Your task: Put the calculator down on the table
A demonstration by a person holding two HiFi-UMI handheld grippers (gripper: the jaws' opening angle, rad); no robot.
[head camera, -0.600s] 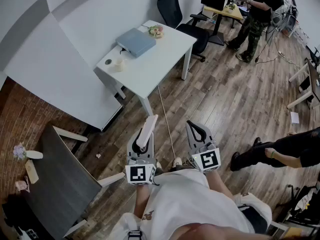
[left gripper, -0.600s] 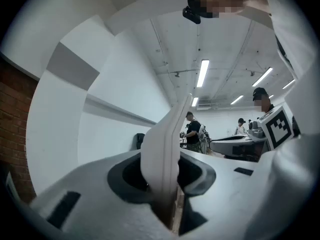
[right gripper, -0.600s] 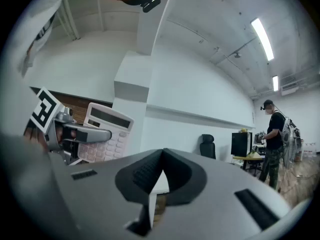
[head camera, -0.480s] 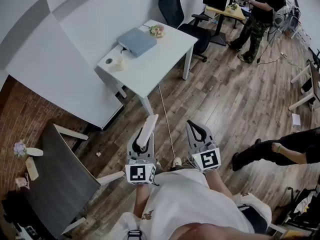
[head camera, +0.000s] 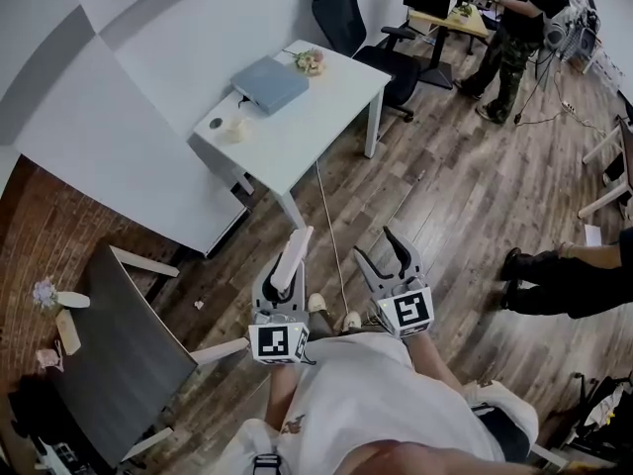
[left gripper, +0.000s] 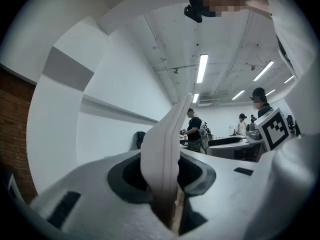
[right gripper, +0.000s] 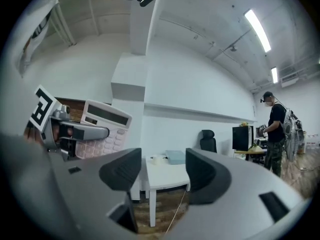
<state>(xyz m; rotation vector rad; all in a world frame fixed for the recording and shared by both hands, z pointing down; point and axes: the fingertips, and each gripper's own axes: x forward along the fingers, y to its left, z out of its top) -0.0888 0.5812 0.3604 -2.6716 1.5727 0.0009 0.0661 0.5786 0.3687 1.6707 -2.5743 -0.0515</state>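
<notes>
Calculator [head camera: 291, 257] is pinched edge-on between the fingers of the left gripper [head camera: 281, 287], held level above the wood floor [head camera: 445, 196] and well short of the white bench [head camera: 326, 117] farther off. Right gripper [head camera: 387, 257], just to its right, has fingers spread wide with nothing between them.

White shirt [head camera: 381, 394]; grey left gripper [head camera: 284, 283] and right gripper [head camera: 379, 251] carry black-and-white marker cubes.
</notes>
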